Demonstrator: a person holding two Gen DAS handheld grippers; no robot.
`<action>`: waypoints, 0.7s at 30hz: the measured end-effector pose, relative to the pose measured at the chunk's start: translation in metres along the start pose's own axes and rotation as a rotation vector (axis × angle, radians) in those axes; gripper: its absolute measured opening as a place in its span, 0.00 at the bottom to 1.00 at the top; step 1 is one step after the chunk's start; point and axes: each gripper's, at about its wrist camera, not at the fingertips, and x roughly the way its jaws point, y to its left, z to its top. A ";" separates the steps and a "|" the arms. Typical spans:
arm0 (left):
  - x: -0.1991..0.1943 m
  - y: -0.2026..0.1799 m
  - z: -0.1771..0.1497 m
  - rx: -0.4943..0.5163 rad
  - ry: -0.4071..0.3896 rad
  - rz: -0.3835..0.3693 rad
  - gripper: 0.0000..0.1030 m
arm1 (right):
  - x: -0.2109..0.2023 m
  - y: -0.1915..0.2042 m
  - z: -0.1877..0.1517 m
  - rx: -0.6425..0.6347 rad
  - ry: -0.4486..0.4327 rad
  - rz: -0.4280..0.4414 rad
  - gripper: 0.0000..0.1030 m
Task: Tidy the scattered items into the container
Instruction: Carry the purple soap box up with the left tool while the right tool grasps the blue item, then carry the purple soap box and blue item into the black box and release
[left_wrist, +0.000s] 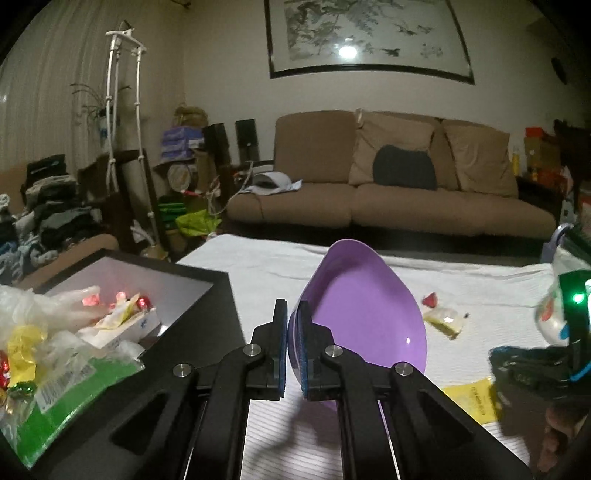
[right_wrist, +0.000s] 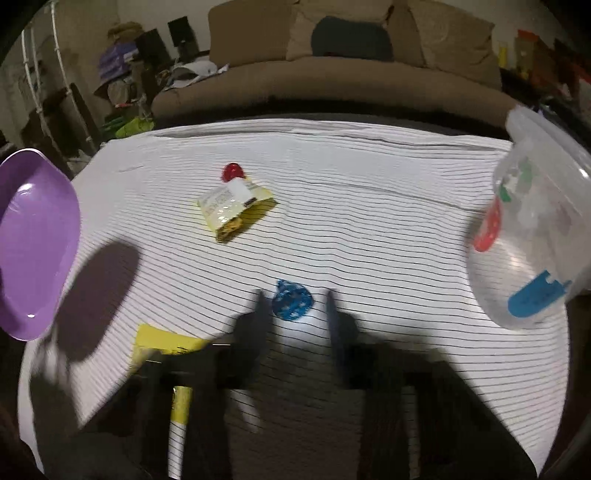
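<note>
- Gripping a purple bowl (left_wrist: 365, 306) by its rim in the left gripper (left_wrist: 294, 347), tilted above the striped cloth (left_wrist: 258, 273), beside the black box (left_wrist: 207, 280) of wrappers.
- Straddling a blue foil candy (right_wrist: 292, 300) with the right gripper (right_wrist: 295, 314), fingers apart, not pressing.
- Lying farther off: yellow snack packet (right_wrist: 236, 206), red candy (right_wrist: 233, 171).

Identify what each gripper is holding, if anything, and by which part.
The left gripper holds the purple bowl by its rim. The right gripper holds nothing; its jaws straddle a blue candy.
</note>
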 end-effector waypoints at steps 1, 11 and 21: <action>-0.004 0.004 0.004 -0.010 -0.002 -0.011 0.04 | -0.001 -0.001 0.000 0.005 -0.002 0.009 0.20; -0.044 0.051 0.097 -0.073 -0.105 0.032 0.04 | -0.018 -0.018 0.002 0.092 -0.084 0.105 0.20; -0.064 0.198 0.127 -0.141 0.124 0.277 0.04 | -0.059 0.036 0.028 0.078 -0.148 0.353 0.20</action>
